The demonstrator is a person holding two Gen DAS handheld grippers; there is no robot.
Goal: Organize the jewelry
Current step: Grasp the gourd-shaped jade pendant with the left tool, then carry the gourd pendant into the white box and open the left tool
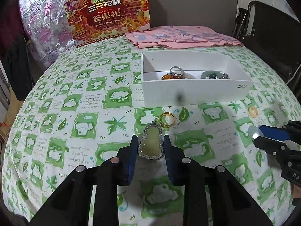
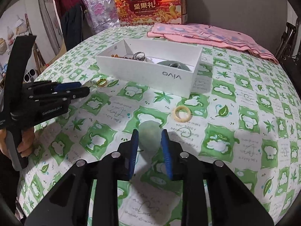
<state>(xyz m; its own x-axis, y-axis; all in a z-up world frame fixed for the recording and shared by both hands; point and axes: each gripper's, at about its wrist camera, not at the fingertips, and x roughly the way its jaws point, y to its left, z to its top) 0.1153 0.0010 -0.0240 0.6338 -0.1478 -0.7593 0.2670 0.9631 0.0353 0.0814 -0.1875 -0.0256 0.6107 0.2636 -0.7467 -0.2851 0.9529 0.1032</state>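
The left claw [image 1: 150, 146] has its blue-padded fingers on either side of a gourd-shaped pendant [image 1: 151, 144], pale yellow-green stone in a silver beaded frame, which lies on the green-and-white patterned tablecloth [image 1: 75, 94]; the pads sit just beside the pendant's edges, but whether they are pressing on it cannot be told. Just beyond the pendant lies a gold ring [image 1: 167, 120], and past that stands an open white box [image 1: 195, 92] on the table, already holding a silver ring [image 1: 176, 71], amber beads [image 1: 167, 77] and a greenish jade piece [image 1: 210, 74]. The right claw [image 2: 149, 141] brackets a pale translucent round disc [image 2: 150, 136], its pads close against the disc's sides, and it too cannot be judged as gripping or merely framing. A cream-coloured ring [image 2: 182, 113] lies on the cloth just ahead of it, near the box. At the far edge of the table stand a red gift box [image 1: 109, 15] and a folded pink cloth [image 1: 184, 36].
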